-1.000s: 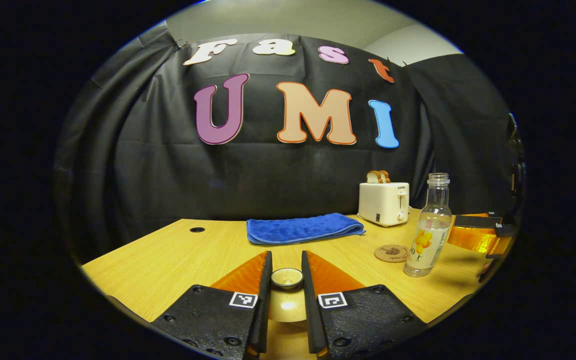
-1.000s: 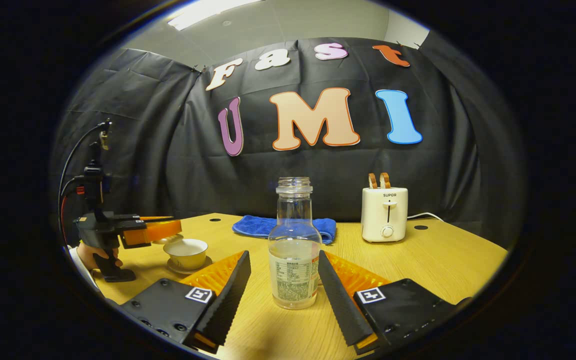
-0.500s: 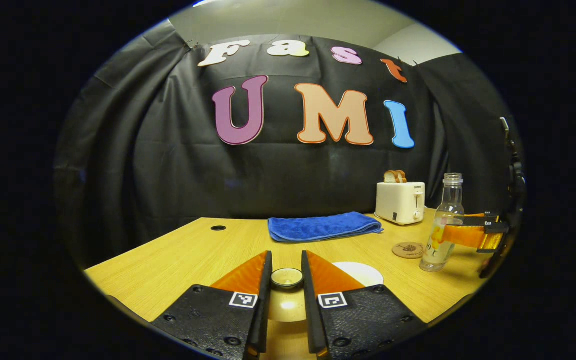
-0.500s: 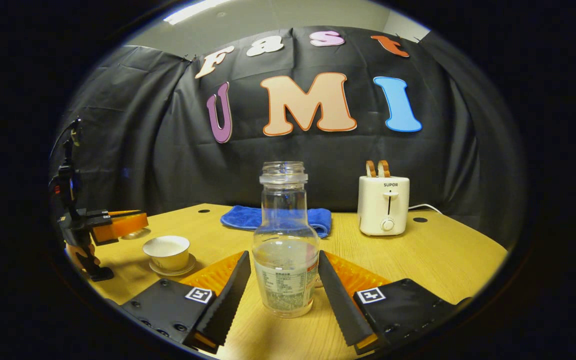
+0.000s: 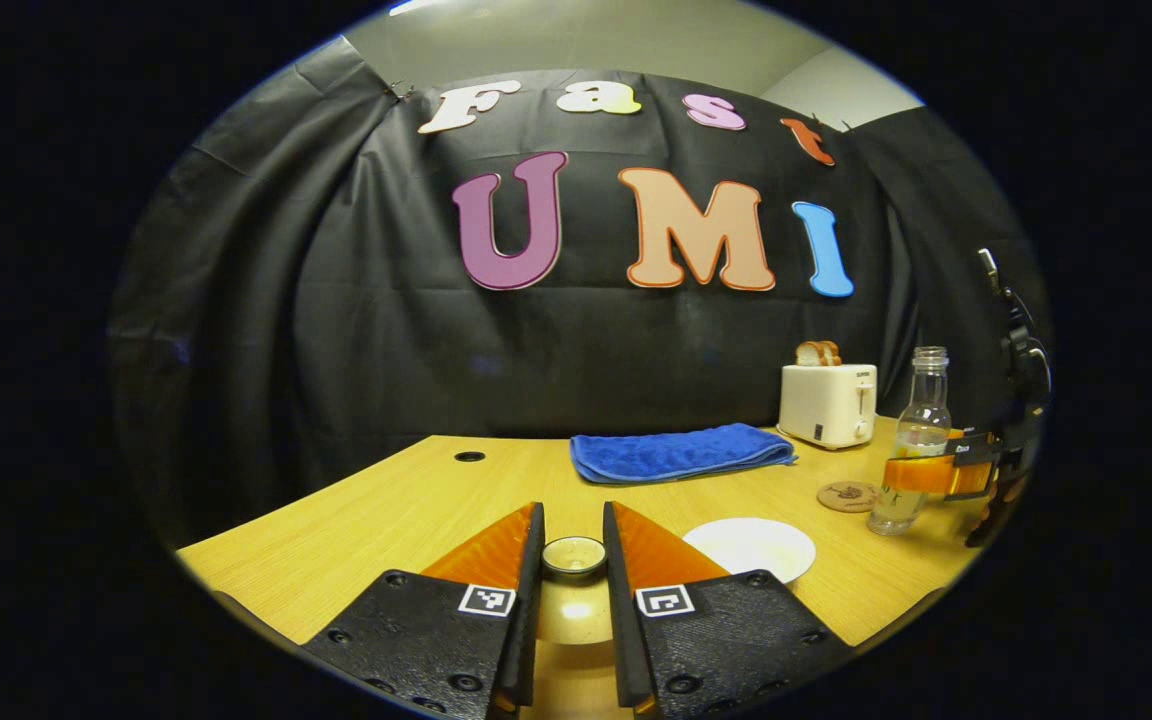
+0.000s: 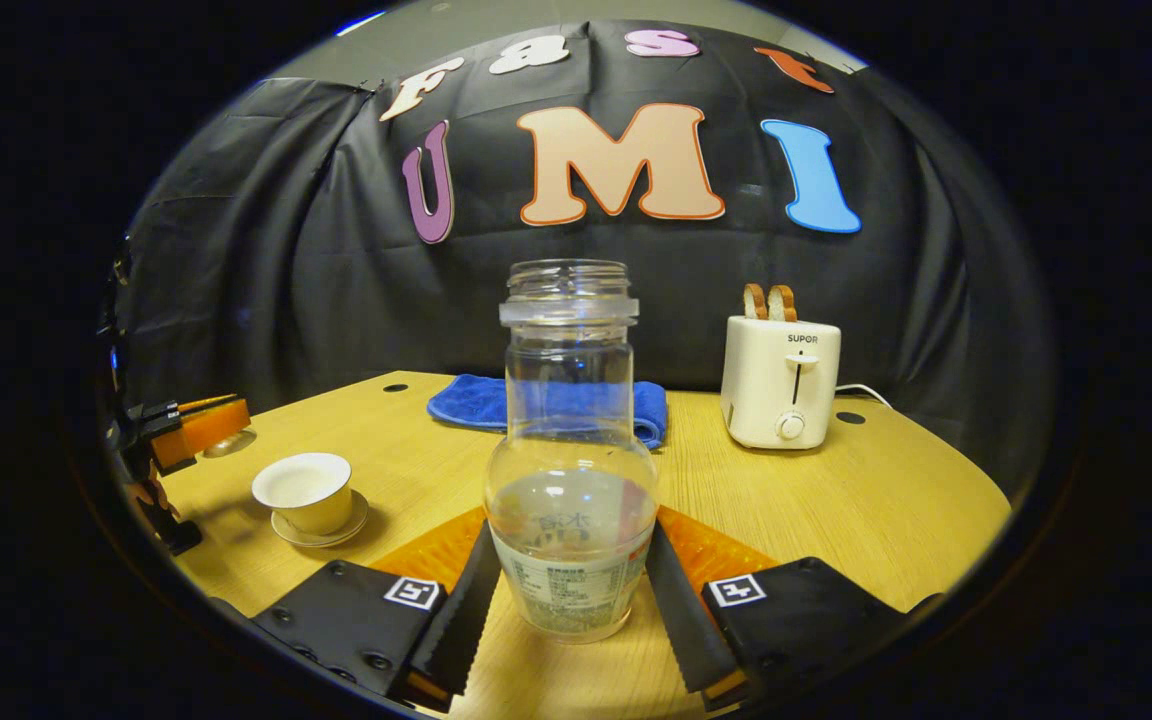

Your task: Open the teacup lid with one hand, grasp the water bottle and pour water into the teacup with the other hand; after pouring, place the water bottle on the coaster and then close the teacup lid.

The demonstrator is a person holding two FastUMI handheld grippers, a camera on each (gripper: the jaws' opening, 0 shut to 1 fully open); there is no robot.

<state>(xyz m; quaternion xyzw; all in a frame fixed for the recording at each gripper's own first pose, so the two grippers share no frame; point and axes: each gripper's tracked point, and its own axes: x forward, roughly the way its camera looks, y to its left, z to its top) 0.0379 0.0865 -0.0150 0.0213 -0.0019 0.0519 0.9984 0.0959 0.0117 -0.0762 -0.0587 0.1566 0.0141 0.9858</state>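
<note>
Left claw [image 5: 573,560] pinches the teacup lid [image 5: 573,553] by its knob, both fingers pressed on it, lid held off the cup and away to the side. The teacup [image 6: 303,491] stands uncovered on its saucer [image 6: 320,530] on the desk [image 6: 866,510].

Right claw [image 6: 571,590] has its fingers against either side of the water bottle [image 6: 570,470], low on the labelled belly. The grip looks closed on the glass, though how firmly cannot be judged. Bottle upright, base apparently at the desk surface.

Risks, as judged from here:
- The grip sits on the widest, rounded part of smooth glass; the bottle may slip or rotate in the fingers on lifting or tilting.
- No cap on the neck, so a sudden tilt spills water before the mouth is over the cup.
- The cup opening is small; a fast pour would overshoot onto saucer and desk.
- The lid hangs from a small knob and could drop if the pinch loosens.

Contents: bottle roughly a third full of clear water. Cup interior pale; whether any liquid is in it cannot be told. Coaster [image 5: 847,495] bare, just beside the bottle.
</note>
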